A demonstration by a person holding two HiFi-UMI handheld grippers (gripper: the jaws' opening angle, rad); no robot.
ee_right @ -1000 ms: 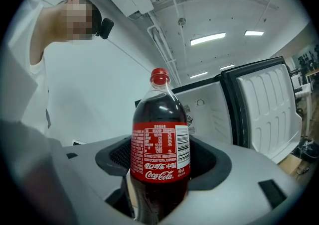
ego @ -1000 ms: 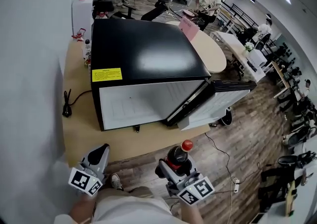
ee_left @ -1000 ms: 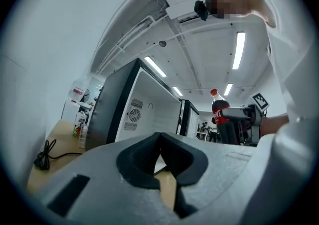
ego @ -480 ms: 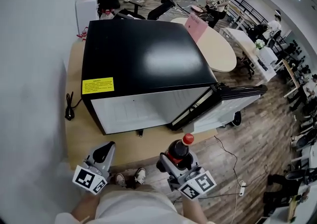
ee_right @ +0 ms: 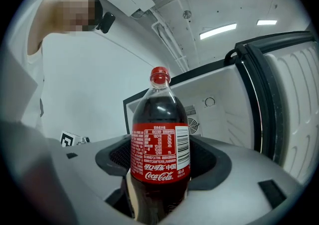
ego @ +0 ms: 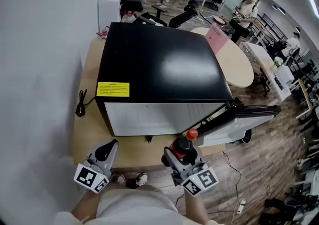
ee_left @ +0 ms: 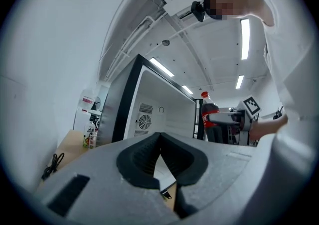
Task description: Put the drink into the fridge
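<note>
The drink is a cola bottle (ego: 182, 145) with a red cap and red label, upright in my right gripper (ego: 180, 154), which is shut on its lower body (ee_right: 159, 142). The fridge (ego: 164, 64) has a black top and stands on a low wooden platform. Its door (ego: 249, 118) is swung open to the right, and the white inside (ee_right: 214, 112) shows behind the bottle. The bottle's cap sits just in front of the fridge's lower front edge. My left gripper (ego: 107, 148) hangs at the lower left, shut and empty, with its pads (ee_left: 149, 152) meeting. The fridge (ee_left: 149, 114) lies ahead of it.
A wooden platform (ego: 94, 139) carries the fridge, with a black power cord (ego: 82, 104) on its left side. A small bottle (ee_left: 89, 137) stands beside the fridge. A round table (ego: 239, 67) with a pink sign (ego: 218, 37) lies behind. Desks, chairs and people fill the back; a cable (ego: 234, 174) lies on the floor.
The view has closed in on the fridge. My right gripper has carried the bottle forward, so its cap now overlaps the fridge's lower front edge. The left gripper has hardly moved.
</note>
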